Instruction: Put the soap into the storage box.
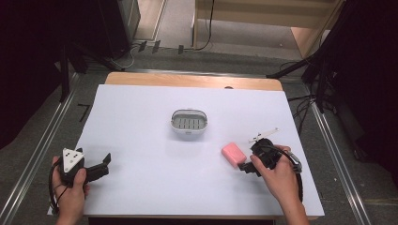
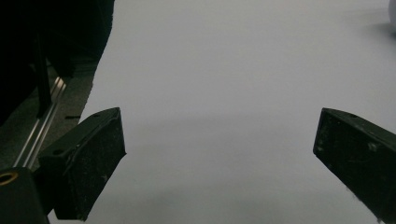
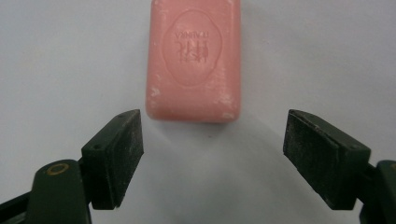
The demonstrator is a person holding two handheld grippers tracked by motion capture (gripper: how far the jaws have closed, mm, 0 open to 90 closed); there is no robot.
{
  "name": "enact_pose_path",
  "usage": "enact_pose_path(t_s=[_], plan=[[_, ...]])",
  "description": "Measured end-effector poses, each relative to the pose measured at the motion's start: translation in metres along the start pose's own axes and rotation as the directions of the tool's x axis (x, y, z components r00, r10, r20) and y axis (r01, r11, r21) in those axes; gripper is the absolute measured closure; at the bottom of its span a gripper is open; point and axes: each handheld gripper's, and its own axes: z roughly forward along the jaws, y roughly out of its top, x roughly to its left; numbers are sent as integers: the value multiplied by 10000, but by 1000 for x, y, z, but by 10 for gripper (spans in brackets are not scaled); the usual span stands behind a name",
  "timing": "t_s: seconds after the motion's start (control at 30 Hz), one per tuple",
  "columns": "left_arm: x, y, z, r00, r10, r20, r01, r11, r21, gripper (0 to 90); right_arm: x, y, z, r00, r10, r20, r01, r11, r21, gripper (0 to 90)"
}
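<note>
- The left gripper point(image 1: 102, 165) is seen at the near left corner of the table in the high view, held in the person's left hand point(image 1: 70, 187); it is made of matte black plastic, and a grey three-cornered plate with small dark dots is carried on its top.
- In the left gripper view, its jaws are shown spread wide apart with nothing between them; their blocky, wedge-shaped pads point(image 2: 88, 161) are dull black and lightly scuffed, and bare white surface lies beyond them.
- The table point(image 1: 141, 117) is covered by a smooth, matte white sheet, with a strip of pale wood left exposed along the far edge.
- A small oval soap dish point(image 1: 188, 122) is placed near the middle of the sheet; a white rounded rim and a grey slotted insert can be made out.
- A pink bar of soap point(image 1: 233, 154) lies flat on the sheet, right of centre and nearer than the dish, well apart from it. In the right gripper view the bar point(image 3: 194, 60) is shown as a rounded rectangle with a waxy, slightly chalky surface, whitish scuffs along its edges and an oval stamped emblem whose lettering is too faint to be read.
- The right gripper point(image 1: 244, 165) is held in the person's right hand point(image 1: 277, 176) just beside the soap; its jaws are parted widely, with the rough black pads point(image 3: 116, 156) set to either side of the bar's near end and short of it, and no contact with the bar can be seen.
</note>
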Motion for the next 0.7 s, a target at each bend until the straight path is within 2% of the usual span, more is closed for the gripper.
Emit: enact_pose_path(t_s=[0.07,0.27,0.4,0.5,0.7], plan=[[0,0,0,10000,24,-2,-24,10000,-3,25,4,7,4,9999,152,64,-152,9999,49,172],[-1,0,0,10000,91,3,-91,10000,9,27,8,19,14,9991,410,89,-411,9991,105,171],[-1,0,0,9999,135,14,-135,9999,45,27,10,24,19,9994,342,95,-344,9991,231,173],[-1,0,1,9999,113,30,-113,9999,50,28,12,27,24,9995,222,244,-232,9989,414,190],[-1,0,1,9999,146,53,-146,9998,115,37,14,33,31,9980,345,524,-373,9979,533,249]])
